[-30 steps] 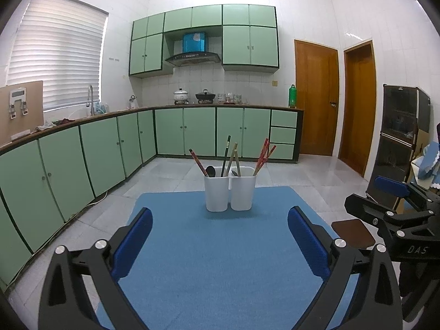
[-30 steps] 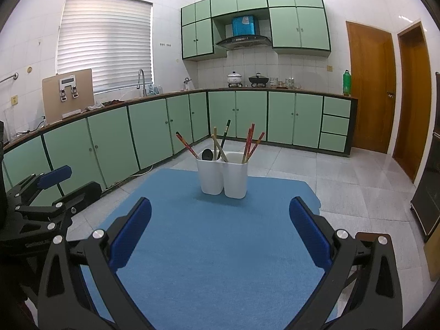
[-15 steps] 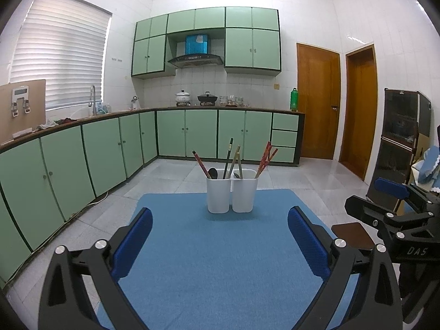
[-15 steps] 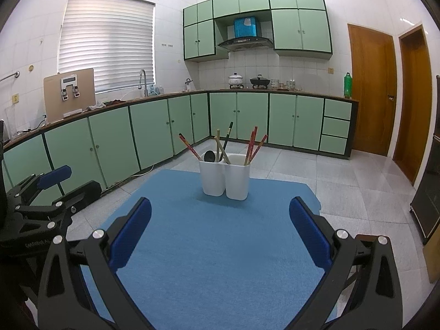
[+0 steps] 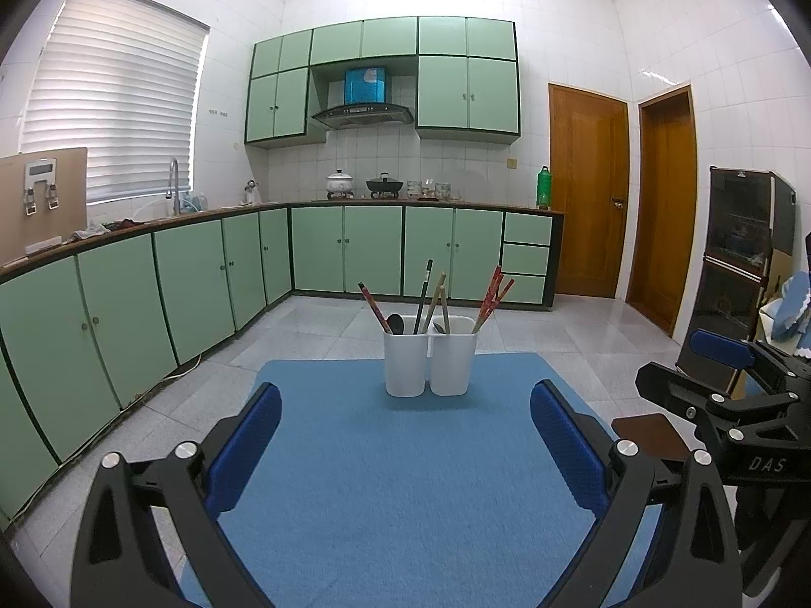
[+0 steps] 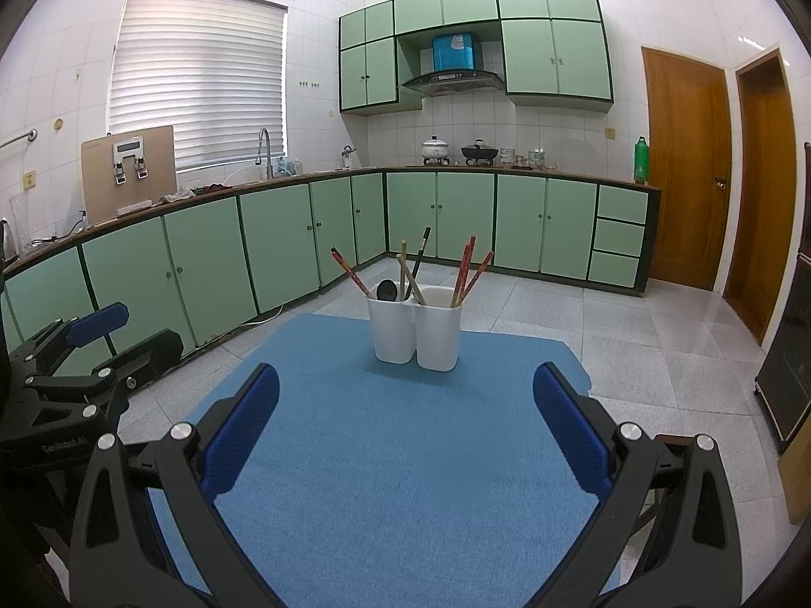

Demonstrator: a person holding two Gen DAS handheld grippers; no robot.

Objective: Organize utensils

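Observation:
Two white holders stand side by side at the far end of a blue mat (image 5: 405,481) (image 6: 395,456). The left holder (image 5: 405,362) (image 6: 393,327) has a black spoon, a red chopstick and darker sticks in it. The right holder (image 5: 453,362) (image 6: 438,332) has red chopsticks and a pale stick in it. My left gripper (image 5: 405,446) is open over the near part of the mat, well short of the holders, with nothing between its blue pads. My right gripper (image 6: 405,430) is open too, equally far back and empty.
Green base cabinets (image 5: 203,278) run along the left and back walls, with a tiled floor (image 6: 633,344) around the mat. Two wooden doors (image 5: 588,192) stand at the back right. A dark glass-door cabinet (image 5: 745,273) is on the right. A small brown stool top (image 5: 651,435) sits beside the mat.
Both views have shifted slightly, with the holders sitting a little lower in the frames. Both grippers stay open and empty.

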